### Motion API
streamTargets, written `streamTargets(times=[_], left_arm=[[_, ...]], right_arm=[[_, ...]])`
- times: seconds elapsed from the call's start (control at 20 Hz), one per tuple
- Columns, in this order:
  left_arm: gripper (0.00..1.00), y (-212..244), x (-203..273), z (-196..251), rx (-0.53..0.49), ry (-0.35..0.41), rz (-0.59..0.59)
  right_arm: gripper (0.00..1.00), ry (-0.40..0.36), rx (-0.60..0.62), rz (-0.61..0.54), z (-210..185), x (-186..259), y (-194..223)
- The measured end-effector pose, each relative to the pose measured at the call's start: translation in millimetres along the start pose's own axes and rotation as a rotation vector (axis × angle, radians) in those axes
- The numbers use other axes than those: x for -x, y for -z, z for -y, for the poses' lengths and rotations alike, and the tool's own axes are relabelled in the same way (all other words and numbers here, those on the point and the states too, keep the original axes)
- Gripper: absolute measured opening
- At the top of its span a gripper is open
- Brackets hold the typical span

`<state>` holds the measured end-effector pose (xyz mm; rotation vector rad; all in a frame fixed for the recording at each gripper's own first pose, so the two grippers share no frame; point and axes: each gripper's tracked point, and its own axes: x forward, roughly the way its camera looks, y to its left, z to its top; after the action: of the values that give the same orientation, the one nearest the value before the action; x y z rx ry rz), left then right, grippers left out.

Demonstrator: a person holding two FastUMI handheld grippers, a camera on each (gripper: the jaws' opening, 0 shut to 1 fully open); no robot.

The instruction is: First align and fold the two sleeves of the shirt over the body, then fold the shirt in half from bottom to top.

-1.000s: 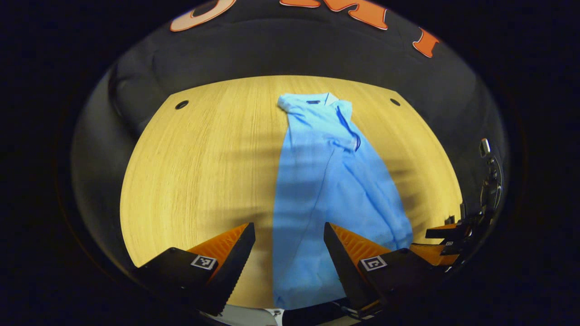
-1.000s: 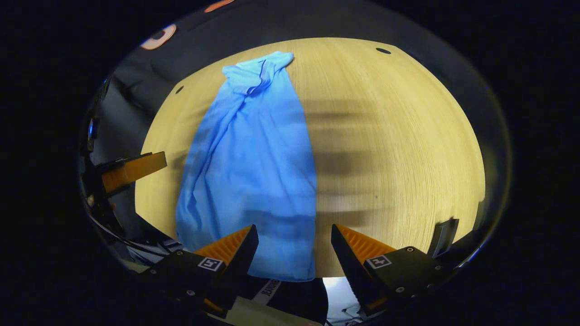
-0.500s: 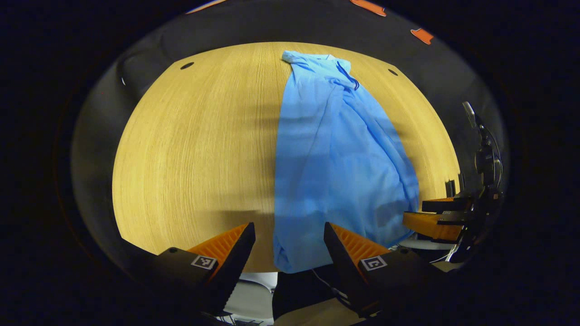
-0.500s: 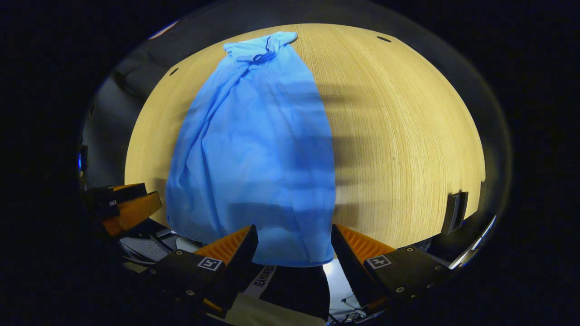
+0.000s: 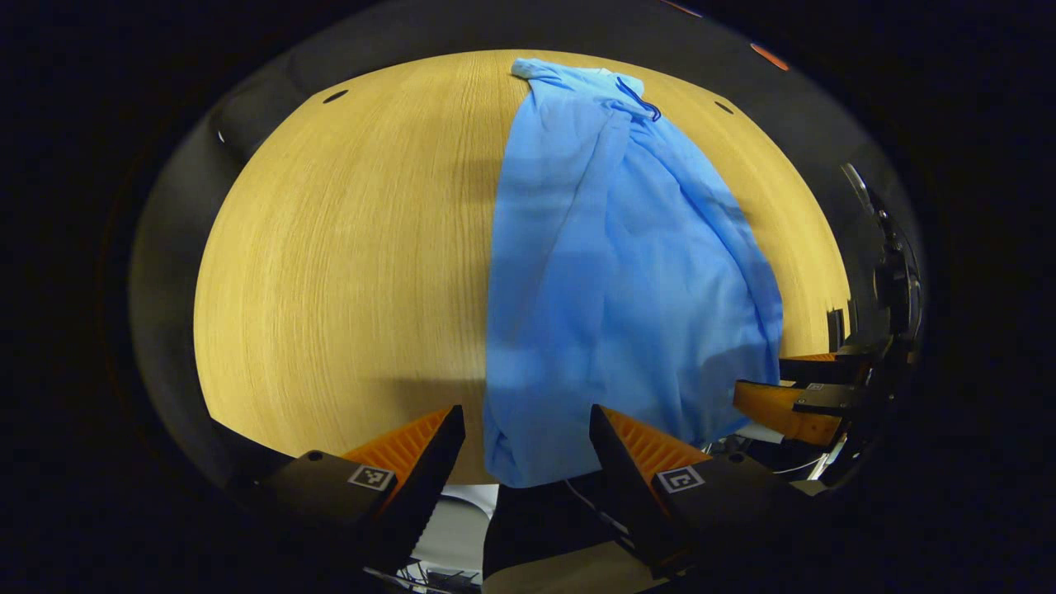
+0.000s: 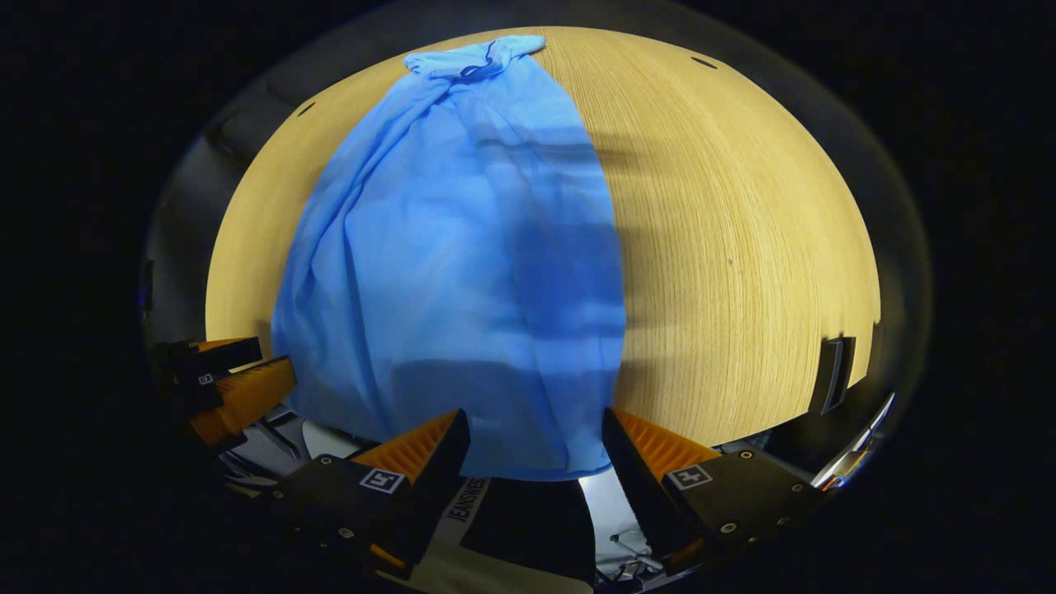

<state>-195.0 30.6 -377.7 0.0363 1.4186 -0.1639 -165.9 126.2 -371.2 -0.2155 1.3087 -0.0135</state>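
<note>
The shirt [image 5: 610, 272] lies lengthwise on the table [image 5: 330, 272], collar at twelve o'clock, hem at the near edge at six, sleeves apparently already folded in. Both my grippers hang off the near edge with jaws wide and nothing in them: the left gripper [image 5: 526, 462] faces the hem's left corner, the right gripper [image 6: 536, 466] its right corner. I judge the bottom-to-top fold comes next. I should pinch both corners through all layers, level, then lift together towards the collar.
</note>
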Motion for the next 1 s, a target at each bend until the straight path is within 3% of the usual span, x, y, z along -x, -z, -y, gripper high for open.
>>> streamTargets(times=[0.15, 0.25, 0.3, 0.35, 0.4, 0.45, 0.6, 0.65, 0.7, 0.75, 0.8, 1.0], left_arm=[[0.99, 6.6, -8.4, 10.2, 0.005, 0.009, -0.021], [0.99, 12.5, -14.4, 12.4, 0.013, 0.007, -0.042], [0.99, 14.5, -16.1, 11.5, 0.022, -0.001, -0.048], [0.95, 15.3, -18.0, 4.8, 0.019, -0.038, -0.05], [0.78, 14.8, -18.8, -0.6, 0.015, -0.066, -0.053], [0.61, 14.0, -20.1, -0.5, 0.012, -0.083, -0.052], [0.49, 7.9, -19.7, 2.7, 0.008, -0.087, -0.029], [0.39, 5.3, -20.6, 2.2, 0.016, -0.086, -0.016], [0.28, 2.5, -21.3, 2.5, 0.036, -0.081, 0.007], [0.08, -5.1, -21.7, 8.0, 0.044, -0.045, 0.039], [0.05, -10.6, -23.8, 15.5, 0.034, 0.007, 0.061], [0.04, -15.7, -18.1, 11.5, 0.044, 0.018, 0.062]], right_arm=[[0.95, 0.041, 0.054, -0.002, 5.6, -1.3, 0.3], [0.88, 0.067, 0.086, -0.006, 9.0, -1.4, 1.2], [0.8, 0.069, 0.092, -0.005, 9.8, -2.0, 1.2], [0.76, 0.069, 0.092, -0.007, 11.8, -2.0, 1.5], [0.68, 0.07, 0.085, -0.007, 15.0, -1.5, 0.8], [0.68, 0.072, 0.074, -0.004, 18.7, -1.6, -0.1], [0.3, 0.072, 0.041, 0.007, 28.3, -1.8, -4.4], [0.22, 0.061, 0.032, 0.012, 28.8, -3.0, -4.9], [0.08, 0.041, 0.027, 0.017, 27.3, -2.1, -7.3], [0.04, 0.022, 0.023, 0.02, 25.5, -3.1, -9.5], [0.02, 0.005, 0.021, 0.021, 25.0, -2.5, -11.1], [0.01, -0.024, 0.038, 0.074, 25.9, 10.3, -37.3]])
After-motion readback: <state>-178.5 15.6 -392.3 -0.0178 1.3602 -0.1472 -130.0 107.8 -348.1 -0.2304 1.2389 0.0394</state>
